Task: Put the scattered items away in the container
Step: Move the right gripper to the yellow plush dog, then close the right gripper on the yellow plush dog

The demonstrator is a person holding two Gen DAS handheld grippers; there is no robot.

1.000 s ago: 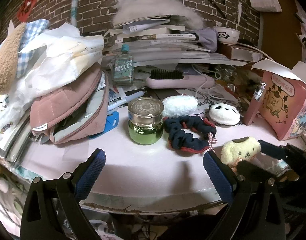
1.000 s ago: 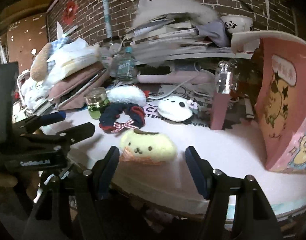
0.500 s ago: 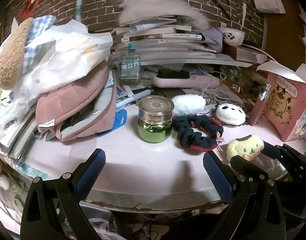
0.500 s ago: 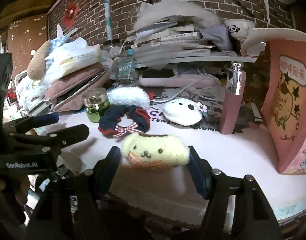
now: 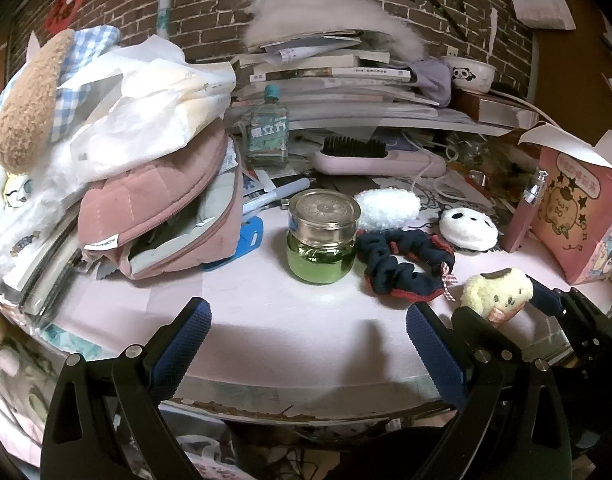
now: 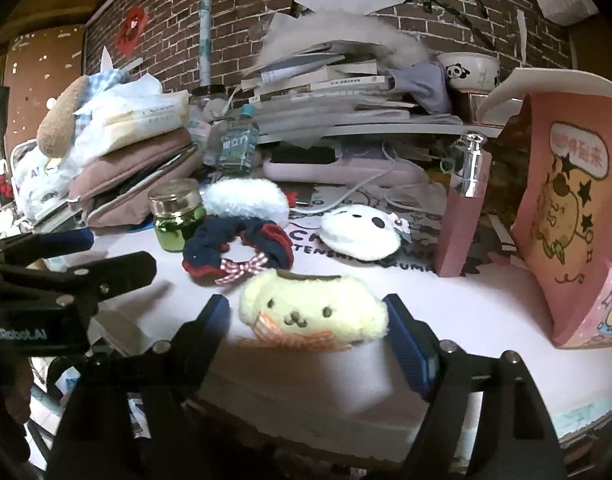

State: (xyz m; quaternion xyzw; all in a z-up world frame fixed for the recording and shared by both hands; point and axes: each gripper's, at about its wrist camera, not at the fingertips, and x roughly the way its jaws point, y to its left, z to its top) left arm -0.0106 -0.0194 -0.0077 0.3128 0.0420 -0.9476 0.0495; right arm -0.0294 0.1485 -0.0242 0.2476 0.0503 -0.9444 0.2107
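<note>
We see the pink table (image 5: 290,332) bearing the pink box (image 6: 570,216). Left of that box, the right gripper (image 6: 308,334) straddles the yellow plush (image 6: 312,312), fingers apparently just touching; further left, the left gripper (image 5: 306,340) hovers spread wide.

Yellow plush (image 6: 314,312): fuzzy pile, checked cloth bow. Scrunchie (image 5: 402,262): matt gathered cloth, navy with red edging. Jar (image 5: 322,236): glossy green glass, shiny embossed metal lid. Pouch (image 5: 162,208): quilted pink cloth (grey lining shows). Finger pads (image 6: 410,344): blue, finely textured. Tabletop (image 5: 266,320): matt pink. Wall (image 6: 226,8): rough brick.
</note>
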